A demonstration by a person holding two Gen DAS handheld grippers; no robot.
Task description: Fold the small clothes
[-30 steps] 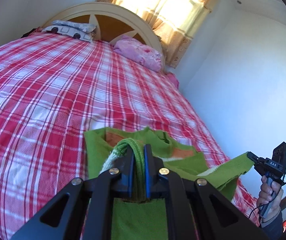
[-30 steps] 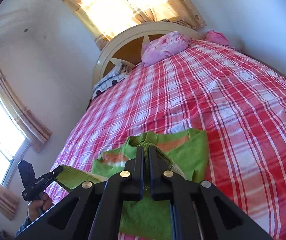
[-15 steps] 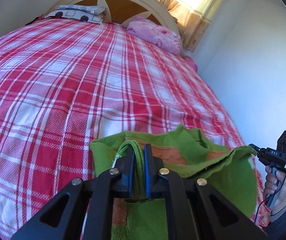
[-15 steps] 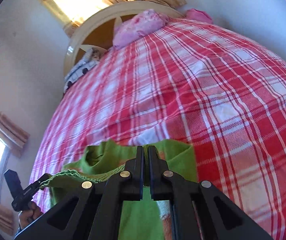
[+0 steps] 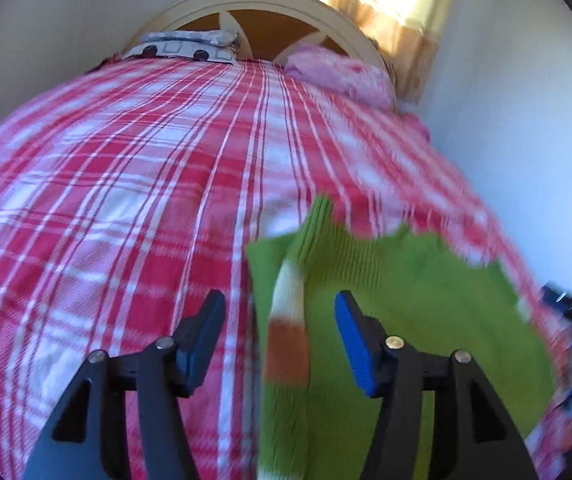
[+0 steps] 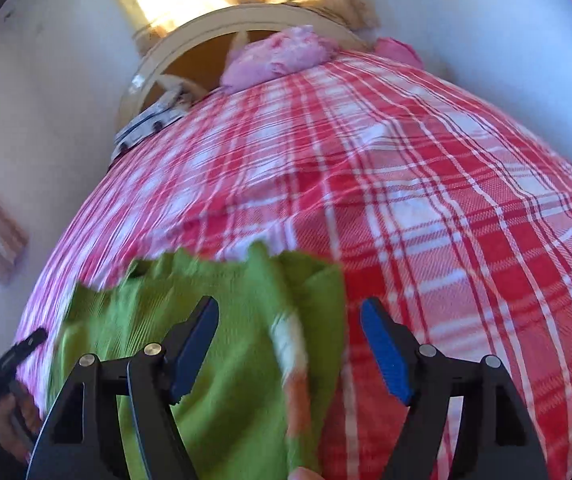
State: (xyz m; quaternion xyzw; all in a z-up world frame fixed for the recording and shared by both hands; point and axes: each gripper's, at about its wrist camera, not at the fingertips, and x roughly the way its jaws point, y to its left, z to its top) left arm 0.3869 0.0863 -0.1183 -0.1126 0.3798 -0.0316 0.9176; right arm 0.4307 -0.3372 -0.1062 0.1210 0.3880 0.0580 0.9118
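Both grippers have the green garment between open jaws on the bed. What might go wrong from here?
1. The garment lies near the bed's right edge; it may slide off.
2. The left gripper and right gripper are opening with striped sleeves between the jaws; a sleeve could snag a pad and undo the fold.
3. Its top edge looks uneven, so the fold may be crooked.

Ribbed knit green garment (image 5: 418, 292) on woven plaid bedspread (image 5: 125, 184).
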